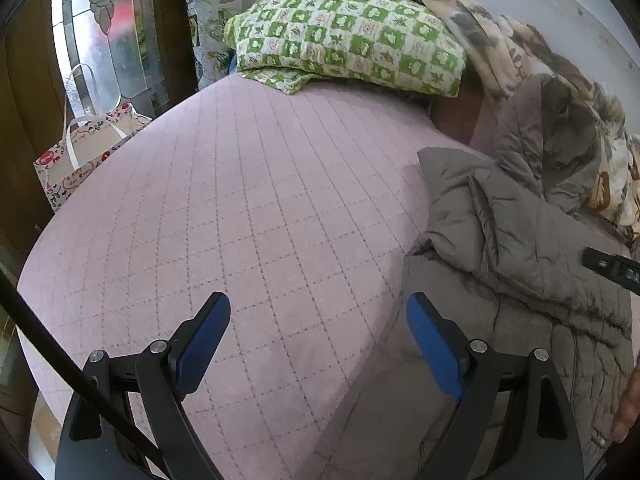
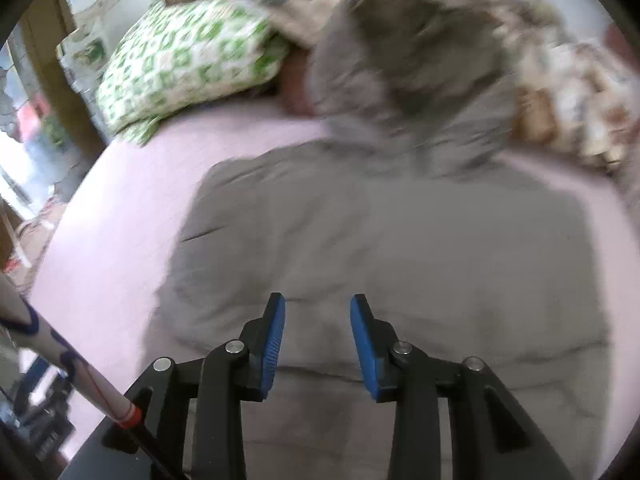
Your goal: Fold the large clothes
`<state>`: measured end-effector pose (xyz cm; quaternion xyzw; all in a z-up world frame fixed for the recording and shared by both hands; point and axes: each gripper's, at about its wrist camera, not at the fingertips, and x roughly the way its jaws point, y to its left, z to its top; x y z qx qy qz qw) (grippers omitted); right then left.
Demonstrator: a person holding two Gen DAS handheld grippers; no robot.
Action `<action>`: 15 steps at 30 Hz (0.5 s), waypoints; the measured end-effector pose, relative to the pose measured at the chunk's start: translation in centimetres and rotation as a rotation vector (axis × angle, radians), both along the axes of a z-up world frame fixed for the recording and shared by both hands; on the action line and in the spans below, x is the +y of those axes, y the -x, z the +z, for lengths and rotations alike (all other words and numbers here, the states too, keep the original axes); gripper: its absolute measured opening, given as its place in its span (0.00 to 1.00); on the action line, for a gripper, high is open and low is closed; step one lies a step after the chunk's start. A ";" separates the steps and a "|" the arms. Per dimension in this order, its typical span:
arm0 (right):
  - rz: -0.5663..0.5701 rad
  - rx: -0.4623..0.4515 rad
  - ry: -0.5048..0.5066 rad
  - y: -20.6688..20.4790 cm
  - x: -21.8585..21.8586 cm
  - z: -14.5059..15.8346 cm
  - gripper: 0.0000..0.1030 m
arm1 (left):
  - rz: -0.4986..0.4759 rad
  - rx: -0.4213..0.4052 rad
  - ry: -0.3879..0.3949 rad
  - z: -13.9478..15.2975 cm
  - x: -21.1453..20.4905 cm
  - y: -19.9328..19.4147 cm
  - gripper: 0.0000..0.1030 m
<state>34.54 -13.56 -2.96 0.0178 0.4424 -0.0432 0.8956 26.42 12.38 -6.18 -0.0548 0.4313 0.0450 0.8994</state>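
A grey padded jacket (image 1: pixel 500 248) lies on the right side of a pink quilted bed cover (image 1: pixel 240 200), its sleeve folded over the body. My left gripper (image 1: pixel 318 300) hangs wide open above the cover, and its right finger is close to the jacket's left edge. Part of the other gripper (image 1: pixel 612 268) shows at the right rim. The right wrist view is blurred. There the jacket (image 2: pixel 380 232) spreads flat with its hood at the far end. My right gripper (image 2: pixel 318 300) stands over the jacket's near part, jaws partly apart with nothing between the pads.
A green-and-white checked pillow (image 1: pixel 344 36) and a floral blanket (image 1: pixel 480 32) are piled at the head of the bed. A printed paper bag (image 1: pixel 80 152) stands on the floor left of the bed. A hand (image 1: pixel 630 408) shows at the right edge.
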 end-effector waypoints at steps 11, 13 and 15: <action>-0.229 0.127 0.065 1.4 -8.6 -6.7 0.41 | -0.022 0.006 -0.023 -0.2 -1.0 0.2 0.87; -0.217 0.152 0.117 0.9 -8.0 -6.7 0.45 | -0.026 0.011 -0.027 -0.3 -1.2 0.1 0.87; -0.189 0.181 0.167 0.5 -7.4 -5.9 0.49 | -0.030 0.016 -0.028 -0.4 -1.2 0.1 0.87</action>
